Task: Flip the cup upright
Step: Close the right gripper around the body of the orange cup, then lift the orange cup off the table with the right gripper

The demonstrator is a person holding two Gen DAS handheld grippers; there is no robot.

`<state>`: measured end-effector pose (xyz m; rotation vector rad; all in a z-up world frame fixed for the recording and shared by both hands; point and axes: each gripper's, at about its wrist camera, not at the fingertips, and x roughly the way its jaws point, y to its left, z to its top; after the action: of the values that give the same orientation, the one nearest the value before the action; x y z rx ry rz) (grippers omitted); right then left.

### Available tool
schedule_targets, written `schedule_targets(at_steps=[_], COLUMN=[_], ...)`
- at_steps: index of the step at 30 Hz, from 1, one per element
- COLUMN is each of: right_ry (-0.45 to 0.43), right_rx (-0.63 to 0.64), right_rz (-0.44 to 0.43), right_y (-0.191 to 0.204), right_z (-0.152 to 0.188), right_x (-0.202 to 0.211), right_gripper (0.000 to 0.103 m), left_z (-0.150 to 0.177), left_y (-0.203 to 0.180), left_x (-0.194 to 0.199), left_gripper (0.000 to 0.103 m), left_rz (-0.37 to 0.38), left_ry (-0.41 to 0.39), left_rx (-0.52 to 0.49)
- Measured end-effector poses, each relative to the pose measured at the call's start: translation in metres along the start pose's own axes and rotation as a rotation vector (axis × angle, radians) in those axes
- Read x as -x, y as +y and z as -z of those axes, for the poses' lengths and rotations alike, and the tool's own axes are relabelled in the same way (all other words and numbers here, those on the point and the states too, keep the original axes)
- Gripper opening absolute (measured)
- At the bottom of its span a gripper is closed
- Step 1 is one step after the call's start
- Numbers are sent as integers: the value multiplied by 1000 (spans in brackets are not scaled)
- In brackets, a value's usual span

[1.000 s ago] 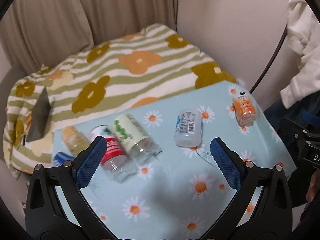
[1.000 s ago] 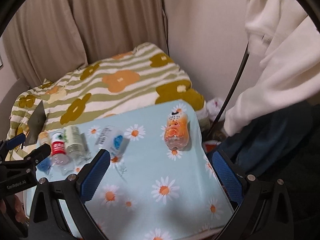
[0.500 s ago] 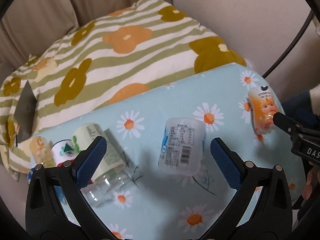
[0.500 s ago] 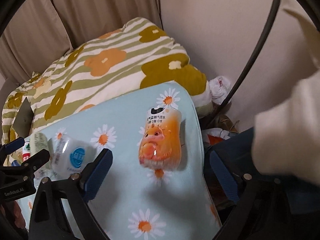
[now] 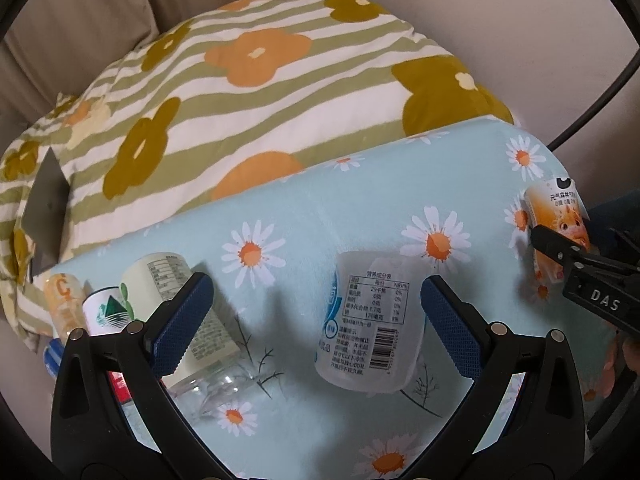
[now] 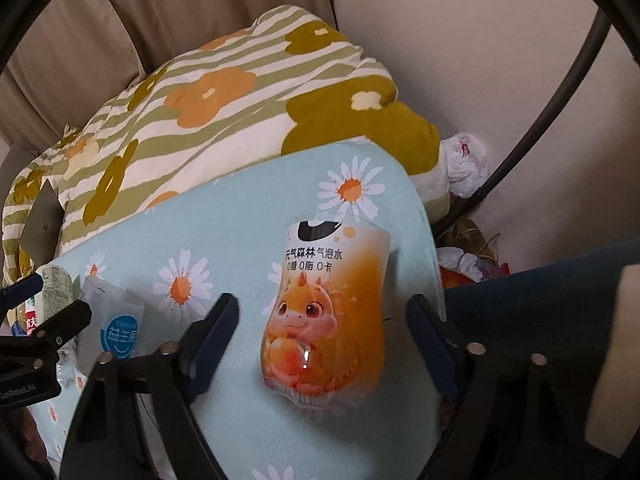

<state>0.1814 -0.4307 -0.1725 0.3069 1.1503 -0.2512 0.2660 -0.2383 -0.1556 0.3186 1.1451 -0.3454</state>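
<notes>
At the left edge of the daisy-print surface [image 5: 304, 208] a cluster of containers lies on its side: a small orange-labelled bottle [image 5: 62, 300], a bottle with a green mountain logo [image 5: 108, 310], and a cream-labelled clear bottle [image 5: 168, 292] whose transparent end points toward the near edge. The left finger of the left gripper [image 5: 316, 320] partly covers this cream-labelled bottle.

The left gripper is spread wide, its blue pads [image 5: 182, 322] well apart and holding nothing. Between them, a little toward the right pad, lies the white cup [image 5: 370, 324], on its side with a nutrition table and barcode facing up; neither pad touches it. In the right wrist view the same cup [image 6: 114, 320] shows a blue round logo and sits near the surface's left edge, just beside the left gripper's black finger tip.

Further right, near the right edge of the surface, the orange dragon cup [image 6: 328, 312] also lies on its side, its black-marked end toward the far edge and its ribbed end toward the near edge. The right gripper [image 6: 324, 332] is spread open with one finger on each side of this cup; whether either touches it cannot be told. In the left wrist view, the right gripper's black finger crosses in front of the dragon cup [image 5: 556, 216].

Behind the surface's far edge spreads a striped flower-print blanket [image 5: 248, 80], with a grey laptop [image 5: 46, 216] resting on its left side.
</notes>
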Motion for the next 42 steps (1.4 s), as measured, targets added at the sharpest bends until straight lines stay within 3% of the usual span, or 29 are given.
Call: schedule_targets(at_steps=[5,16,24,34,42], right_ry=[35,6,-58,-160,-145], right_rx=[10,3,18,122,225], right_rz=[6,0,-18,-71,-142], right_y=[2,2,19,78,139], right_z=[1,4,9,39,94], right_x=[-11,0,34,99,118], right_gripper=[58,57,57,57,57], left_z=[0,3,20,87,170], left_y=[1,1,18,75,129], left_x=[-3,5,39,103,126], left_gripper=[103,103,103,103,103], left_rz=[-5,-3,-19,-81,-135], left_ry=[8,-14,-75,-151,-129], left_rx=[-1,3,34,121,205])
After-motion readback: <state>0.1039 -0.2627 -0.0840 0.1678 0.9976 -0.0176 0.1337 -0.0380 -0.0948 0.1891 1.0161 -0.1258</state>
